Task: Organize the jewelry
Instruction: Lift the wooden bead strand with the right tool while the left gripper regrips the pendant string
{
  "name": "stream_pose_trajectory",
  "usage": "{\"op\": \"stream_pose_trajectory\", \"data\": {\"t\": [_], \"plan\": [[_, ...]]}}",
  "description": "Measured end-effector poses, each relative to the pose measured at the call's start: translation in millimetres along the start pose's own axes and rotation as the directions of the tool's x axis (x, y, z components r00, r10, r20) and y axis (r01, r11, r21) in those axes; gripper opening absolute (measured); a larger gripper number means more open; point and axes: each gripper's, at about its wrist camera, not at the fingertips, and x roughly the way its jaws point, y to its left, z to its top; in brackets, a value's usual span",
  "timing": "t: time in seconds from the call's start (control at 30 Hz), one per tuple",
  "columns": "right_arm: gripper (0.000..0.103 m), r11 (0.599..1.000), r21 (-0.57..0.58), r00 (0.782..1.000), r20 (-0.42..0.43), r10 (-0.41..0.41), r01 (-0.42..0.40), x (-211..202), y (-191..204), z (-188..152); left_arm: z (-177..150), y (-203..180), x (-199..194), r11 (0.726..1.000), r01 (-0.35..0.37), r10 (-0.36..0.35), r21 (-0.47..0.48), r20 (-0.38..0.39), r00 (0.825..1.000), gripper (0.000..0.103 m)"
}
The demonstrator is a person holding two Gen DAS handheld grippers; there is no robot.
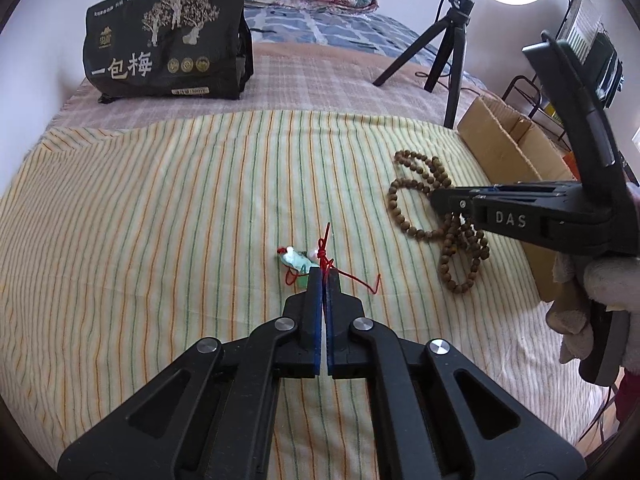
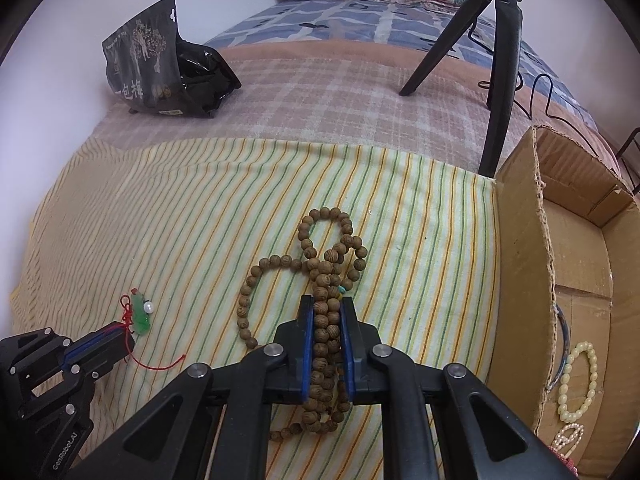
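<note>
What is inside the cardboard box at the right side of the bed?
In the cardboard box lie a pale bead bracelet, a thin dark bangle and a small pearl piece. The near wall and the picture edge hide the rest of its floor.

Both wrist views looked low and close along their fingers across the striped cloth [image 1: 160, 200] toward the wall. Shared: wooden beads [image 2: 324, 276], black bag [image 1: 168, 36], tripod [image 2: 500, 60], cardboard box [image 2: 520, 240].

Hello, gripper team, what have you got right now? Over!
Left gripper shut on red cord of green pendant. Right gripper shut on wooden bead strand. Cardboard box right, open, nothing blocking it.
</note>
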Motion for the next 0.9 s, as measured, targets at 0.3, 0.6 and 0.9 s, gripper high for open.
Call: {"op": "stream_pose_trajectory", "data": {"t": [0.3,0.6,0.9], "plan": [[0.01,1.0,-0.008,1.0,0.001,0.0,0.0,-1.0,1.8,0.0,5.3,7.9,-6.7,0.999,0.014,-0.013,-0.032,0.025,1.0,0.0],[0.01,1.0,-0.01,1.0,-0.002,0.01,-0.01,-0.3,3.1,-0.7,1.7,-7.6,12.9,0.998,-0.041,0.043,0.051,-0.031,0.999,0.0],[0.01,1.0,-0.011,1.0,-0.01,0.017,-0.017,2.9,0.2,-2.1,3.1,-14.0,24.3,0.991,-0.119,0.123,0.066,-0.057,0.991,0.08]]}}
